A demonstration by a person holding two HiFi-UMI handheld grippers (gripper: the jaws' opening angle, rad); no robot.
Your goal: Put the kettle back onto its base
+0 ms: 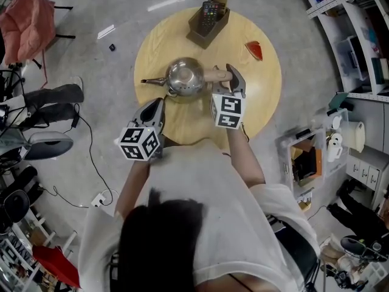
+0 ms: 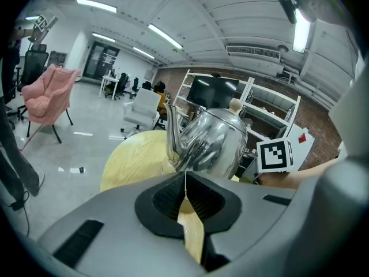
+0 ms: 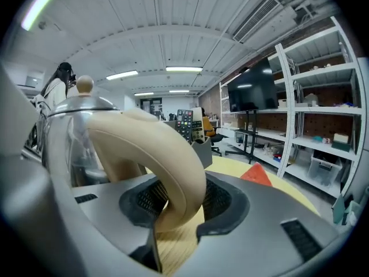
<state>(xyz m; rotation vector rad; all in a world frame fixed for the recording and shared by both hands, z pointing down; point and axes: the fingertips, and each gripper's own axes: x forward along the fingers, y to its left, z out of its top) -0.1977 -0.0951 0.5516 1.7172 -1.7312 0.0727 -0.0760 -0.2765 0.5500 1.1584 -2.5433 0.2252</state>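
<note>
Left gripper [image 2: 184,178] hovers with jaws together, empty, just short of the steel kettle [image 1: 185,76] on the round bench [image 1: 258,99]; I see right gripper [image 3: 180,203] jaws clamped on its beige handle [image 3: 167,149]

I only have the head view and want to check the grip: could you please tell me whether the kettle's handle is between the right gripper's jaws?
Observer: Yes. The right gripper view shows the cream handle standing between the jaws of the right gripper; whether the pads press on it, I cannot tell.
Operator: Thank you. Is the left gripper holding anything?
Observer: No. The left gripper has its jaws together with nothing between them.
</note>
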